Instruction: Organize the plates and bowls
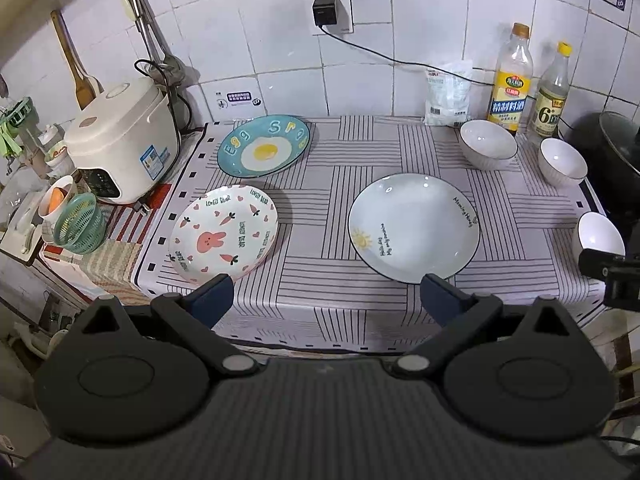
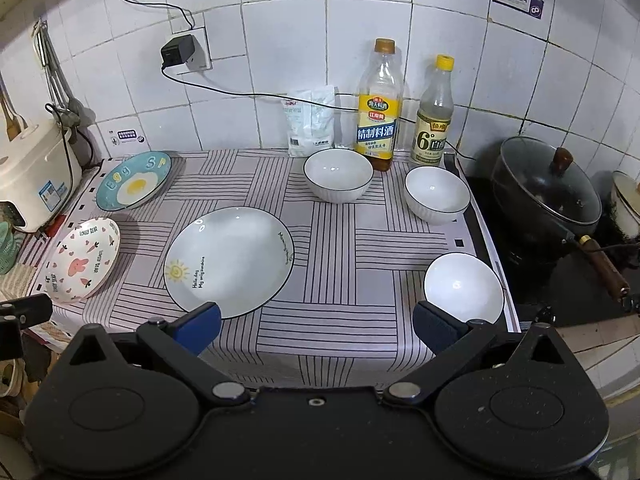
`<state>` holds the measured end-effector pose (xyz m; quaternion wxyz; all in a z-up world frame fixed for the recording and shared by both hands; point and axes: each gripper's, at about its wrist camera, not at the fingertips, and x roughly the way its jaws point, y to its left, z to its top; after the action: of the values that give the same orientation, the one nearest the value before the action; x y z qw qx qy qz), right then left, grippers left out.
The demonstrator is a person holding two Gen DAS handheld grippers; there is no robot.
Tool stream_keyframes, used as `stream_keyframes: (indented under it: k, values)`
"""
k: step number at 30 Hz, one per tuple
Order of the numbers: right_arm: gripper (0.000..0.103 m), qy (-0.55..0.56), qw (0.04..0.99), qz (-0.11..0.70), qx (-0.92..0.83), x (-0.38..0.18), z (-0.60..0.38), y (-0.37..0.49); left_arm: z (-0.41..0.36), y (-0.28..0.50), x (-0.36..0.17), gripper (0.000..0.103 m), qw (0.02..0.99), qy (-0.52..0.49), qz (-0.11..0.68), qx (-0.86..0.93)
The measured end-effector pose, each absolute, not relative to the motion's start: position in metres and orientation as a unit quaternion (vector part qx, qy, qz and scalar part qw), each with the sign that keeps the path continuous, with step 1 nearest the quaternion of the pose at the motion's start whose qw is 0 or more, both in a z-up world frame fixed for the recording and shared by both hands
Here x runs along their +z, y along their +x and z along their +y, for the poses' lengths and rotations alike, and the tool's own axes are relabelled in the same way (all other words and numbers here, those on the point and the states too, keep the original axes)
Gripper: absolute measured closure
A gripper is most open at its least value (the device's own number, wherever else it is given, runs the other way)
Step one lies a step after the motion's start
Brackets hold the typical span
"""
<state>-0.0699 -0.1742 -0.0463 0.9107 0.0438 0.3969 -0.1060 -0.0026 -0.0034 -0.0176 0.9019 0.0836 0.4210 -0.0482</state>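
At the near edge of a kitchen counter, low in both wrist views, the two tongs hang above the striped cloth (image 2: 320, 240) with nothing in them: the left gripper (image 1: 326, 298) has its blue pads spread wide and released, and the right gripper (image 2: 316, 326) is equally agape, holding nothing.

Just beyond the left gripper's pads lie two plates. The rabbit plate (image 1: 224, 236) sits at lower left of the left view, its rim running out to the cloth's edge, and the sun plate (image 1: 414, 227) sits right of centre. Further back, at upper left, the egg plate (image 1: 264, 145) rests near the rice cooker (image 1: 120, 140).

In the right view, three white bowls stand apart from one another: the near bowl (image 2: 463, 286) just past the right-hand pad, the right bowl (image 2: 437, 194) beside the counter's right edge, and the back bowl (image 2: 338, 174) in front of the yellow-labelled bottle (image 2: 378, 120). A lidded wok (image 2: 546, 196) sits at far right.

All six pieces appear glazed ceramic, so likely stiff, weighty for a two-finger hold, slick and liable to chip. The rim looks the only purchase: one pad over, one under the lip for the shallow plates, and across the wall for the ribbed bowls. Stacking should be gentle, glaze on glaze.
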Motion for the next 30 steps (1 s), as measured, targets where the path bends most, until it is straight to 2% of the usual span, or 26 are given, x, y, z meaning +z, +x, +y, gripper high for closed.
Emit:
stream_keyframes:
  k: [30]
  values:
    - [0.0,0.038,0.918,0.377,-0.121,-0.052,-0.187,-0.089,-0.018,-0.006,-0.026,0.002,0.902,0.079,0.42,-0.06]
